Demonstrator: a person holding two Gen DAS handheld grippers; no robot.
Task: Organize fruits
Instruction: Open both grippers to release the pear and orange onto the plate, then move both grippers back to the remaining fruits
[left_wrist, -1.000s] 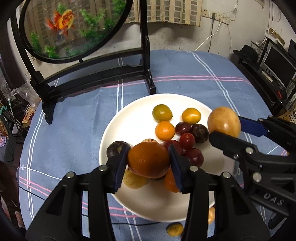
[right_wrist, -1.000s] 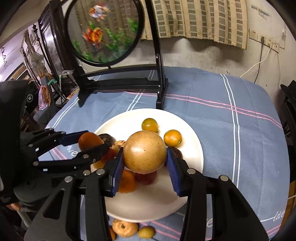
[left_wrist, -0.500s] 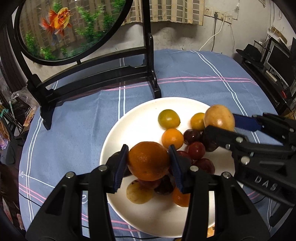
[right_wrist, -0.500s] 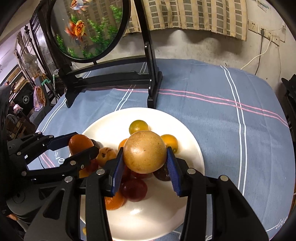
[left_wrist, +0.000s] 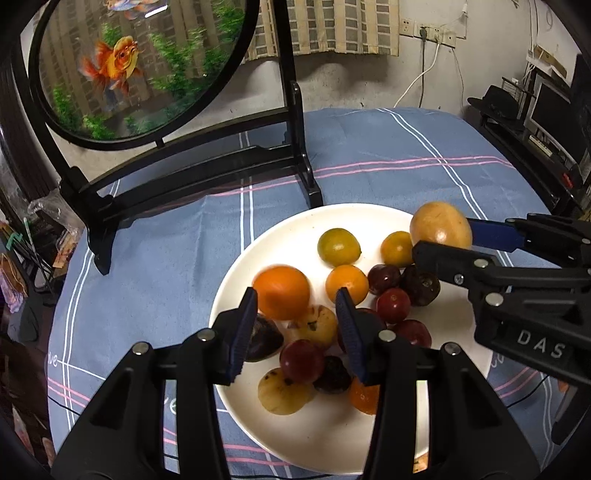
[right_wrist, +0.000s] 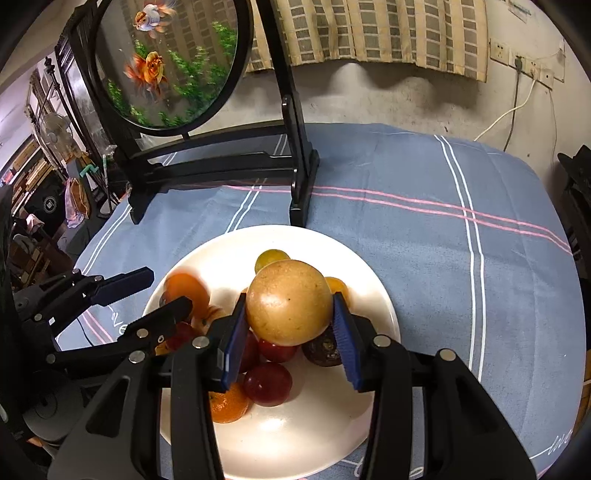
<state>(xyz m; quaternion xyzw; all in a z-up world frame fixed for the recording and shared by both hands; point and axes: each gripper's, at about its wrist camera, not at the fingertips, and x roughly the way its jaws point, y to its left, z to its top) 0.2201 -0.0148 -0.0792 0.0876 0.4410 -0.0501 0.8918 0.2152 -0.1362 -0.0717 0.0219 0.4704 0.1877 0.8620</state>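
Note:
A white plate (left_wrist: 258, 251) holds several small fruits: orange, yellow, dark red and purple ones. My left gripper (left_wrist: 295, 295) hovers over the plate's left part and its jaws are closing. A round orange (left_wrist: 282, 291) lies blurred at its fingertips, against the left pad with a gap to the right pad, so it is not gripped. In the right wrist view the orange (right_wrist: 186, 291) sits just beyond the left gripper (right_wrist: 168, 288). My right gripper (right_wrist: 289, 299) is shut on a large tan-yellow round fruit (right_wrist: 288, 302) above the plate (right_wrist: 369, 295).
A round fish tank (left_wrist: 129, 66) on a black stand (left_wrist: 306, 177) rises just behind the plate on the blue striped tablecloth (left_wrist: 388, 155). Shelves and clutter line the left and right table edges. The cloth to the plate's right (right_wrist: 461, 258) is bare.
The orange, gripped between the left pads in both earlier frames, now sits ahead of the fingertips over the plate. The right gripper has kept its hold on the tan-yellow fruit.

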